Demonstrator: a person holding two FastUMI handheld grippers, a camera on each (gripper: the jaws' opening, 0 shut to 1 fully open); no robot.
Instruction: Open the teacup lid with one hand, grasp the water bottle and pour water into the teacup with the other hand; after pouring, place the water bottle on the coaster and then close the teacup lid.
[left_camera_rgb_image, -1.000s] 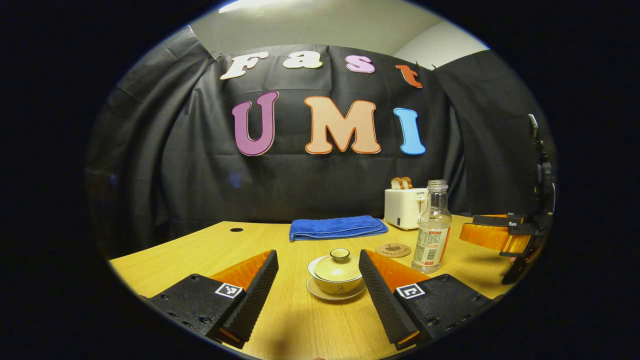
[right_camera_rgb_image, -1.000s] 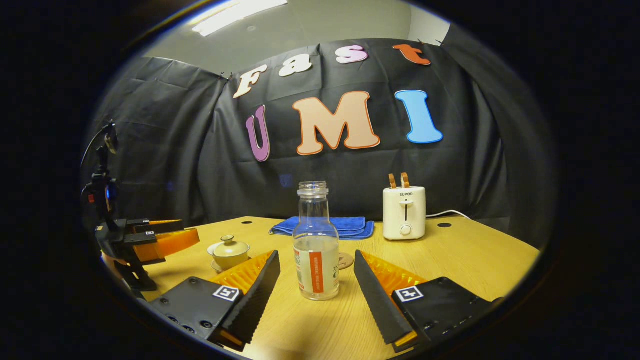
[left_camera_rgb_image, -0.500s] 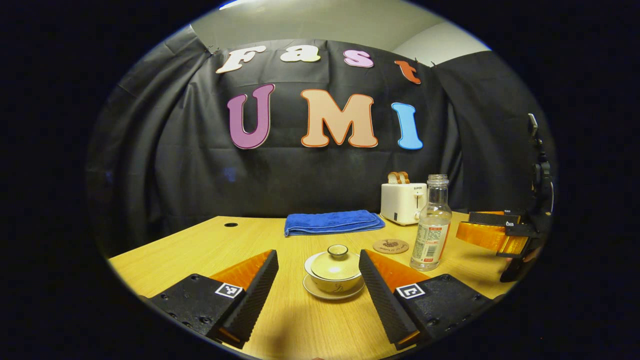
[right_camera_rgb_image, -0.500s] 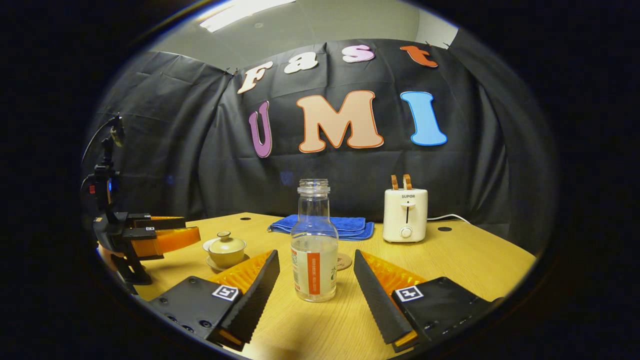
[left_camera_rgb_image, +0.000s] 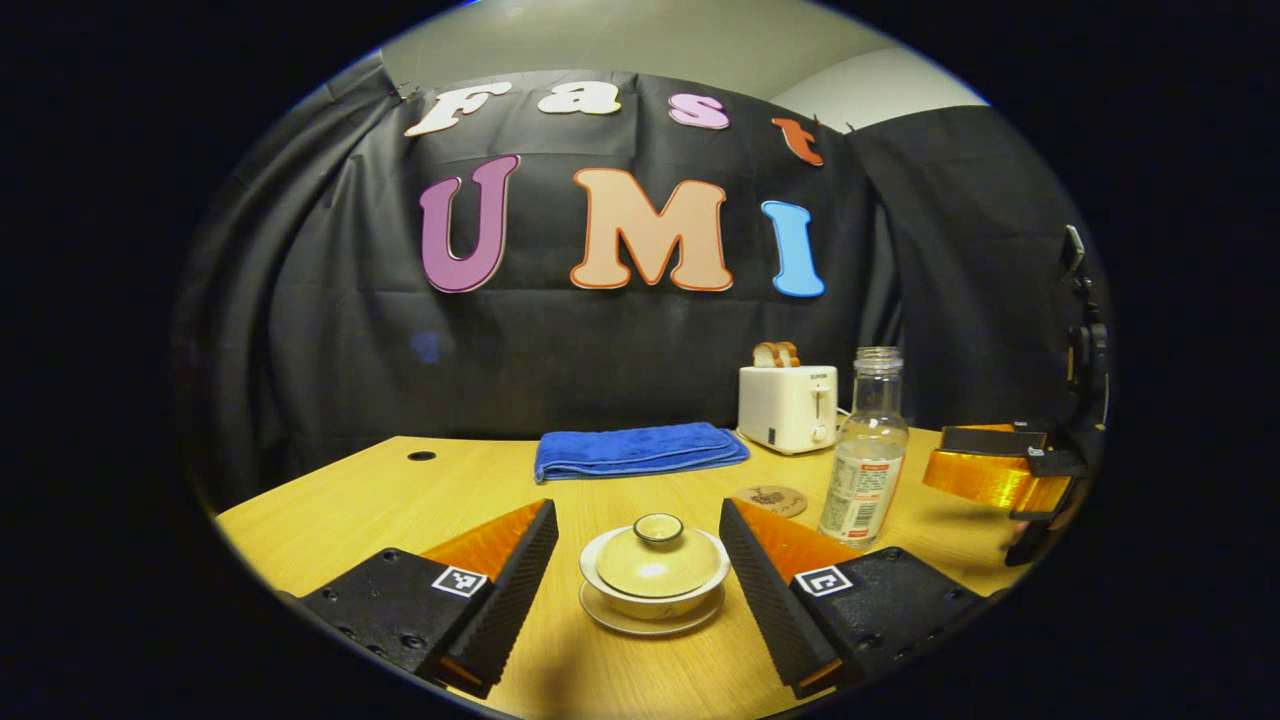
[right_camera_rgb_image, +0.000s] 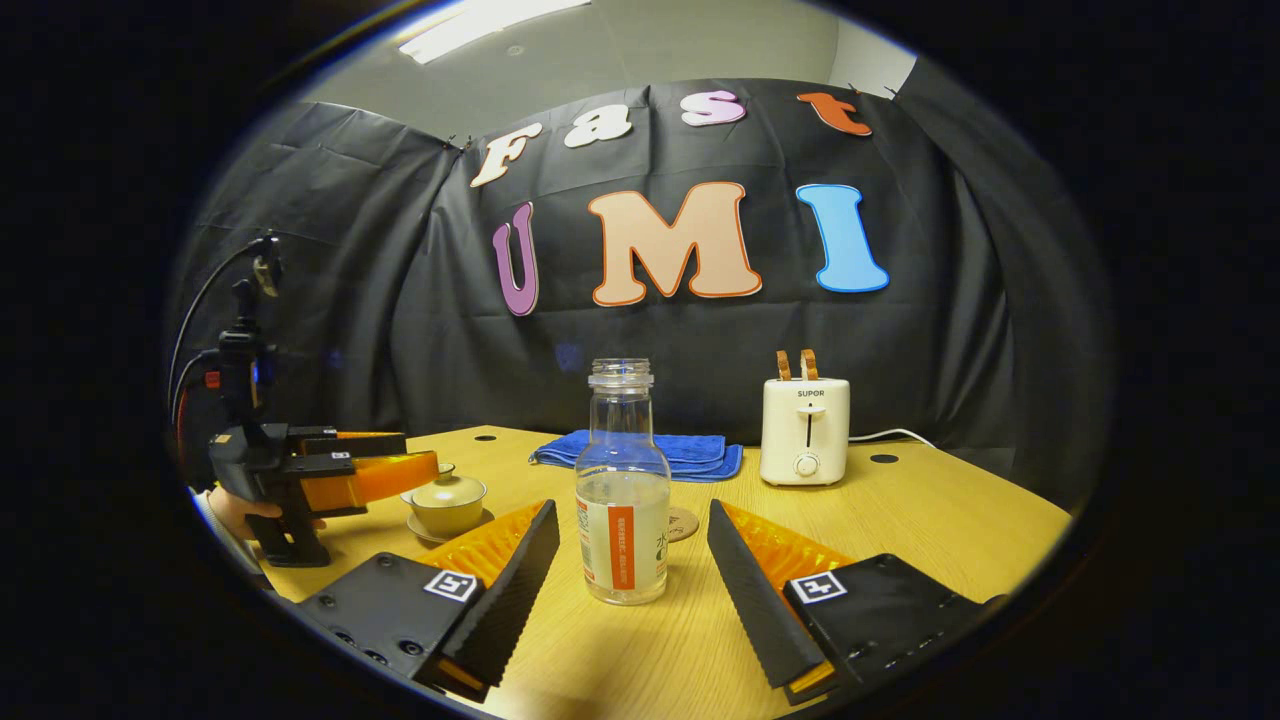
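- Left gripper (left_camera_rgb_image: 638, 560): jaws wide apart, flanking the lidded teacup (left_camera_rgb_image: 655, 573) on its saucer, touching nothing.
- Right gripper (right_camera_rgb_image: 630, 555): jaws wide apart, either side of the water bottle (right_camera_rgb_image: 622, 490), not gripping.
- Coaster (left_camera_rgb_image: 769, 500): just behind the bottle.

A wooden table (right_camera_rgb_image: 930, 520) carries 5 things. Near the left stands a lidded teacup (left_camera_rgb_image: 655, 570) on its saucer (left_camera_rgb_image: 648, 622). A bottle (right_camera_rgb_image: 621, 485) stands upright right of it, with a round coaster (left_camera_rgb_image: 769, 499) between them, farther back. A folded blue towel (left_camera_rgb_image: 635, 449) and a white toaster (right_camera_rgb_image: 805, 430) sit at the far edge.
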